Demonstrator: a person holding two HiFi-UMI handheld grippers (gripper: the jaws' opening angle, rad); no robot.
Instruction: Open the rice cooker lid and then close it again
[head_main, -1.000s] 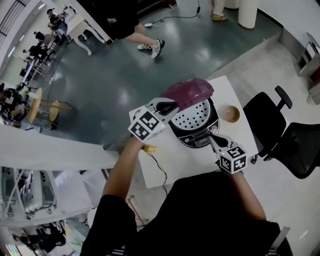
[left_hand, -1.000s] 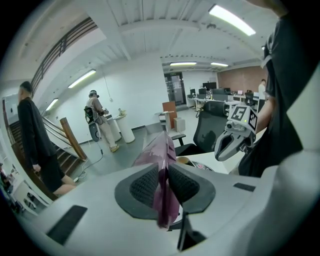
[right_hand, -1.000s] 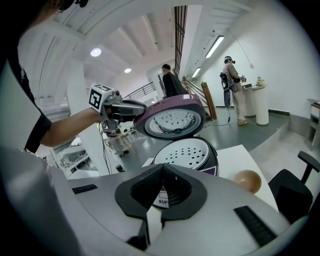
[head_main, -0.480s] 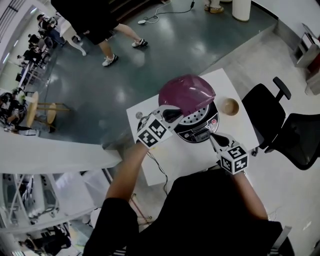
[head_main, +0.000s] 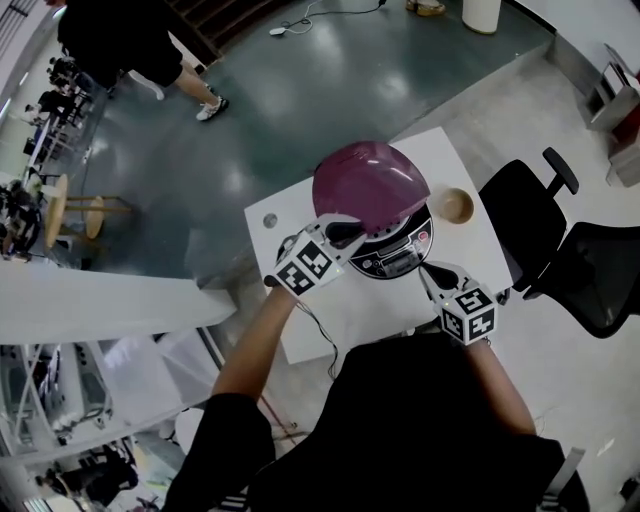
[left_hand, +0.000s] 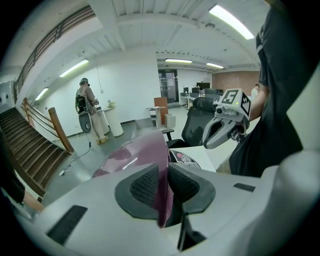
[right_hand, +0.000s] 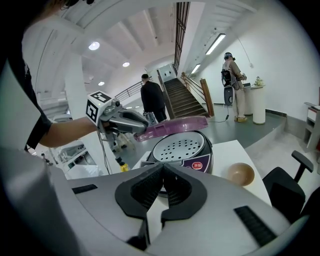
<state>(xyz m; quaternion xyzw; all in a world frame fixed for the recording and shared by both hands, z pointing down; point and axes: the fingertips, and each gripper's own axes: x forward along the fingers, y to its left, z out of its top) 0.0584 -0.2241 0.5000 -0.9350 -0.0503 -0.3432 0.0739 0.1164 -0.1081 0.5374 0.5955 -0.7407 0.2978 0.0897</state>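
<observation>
The rice cooker (head_main: 398, 260) sits near the far edge of the white table (head_main: 330, 320), over toward the far right corner. Its purple lid (head_main: 370, 185) is only partway open, tilted up over the pot with a gap at the front. From the right gripper view you can look straight under it at the white perforated inner plate (right_hand: 181, 147).

The left gripper (head_main: 342, 232) has the lid's front-left rim pinched. Its jaws are nearly together, with both black pads (left_hand: 145, 185) pressed onto the thin purple edge.

The right gripper (head_main: 428, 272) hangs just in front of the cooker's control panel, above the table's right side. Its jaws are fully together with nothing between them, and whether it touches the cooker can't really be made out.

A small wooden bowl (head_main: 455, 206) stands just beside the cooker at the far right corner. A black office chair (head_main: 520, 215) is parked off the table's right edge.
</observation>
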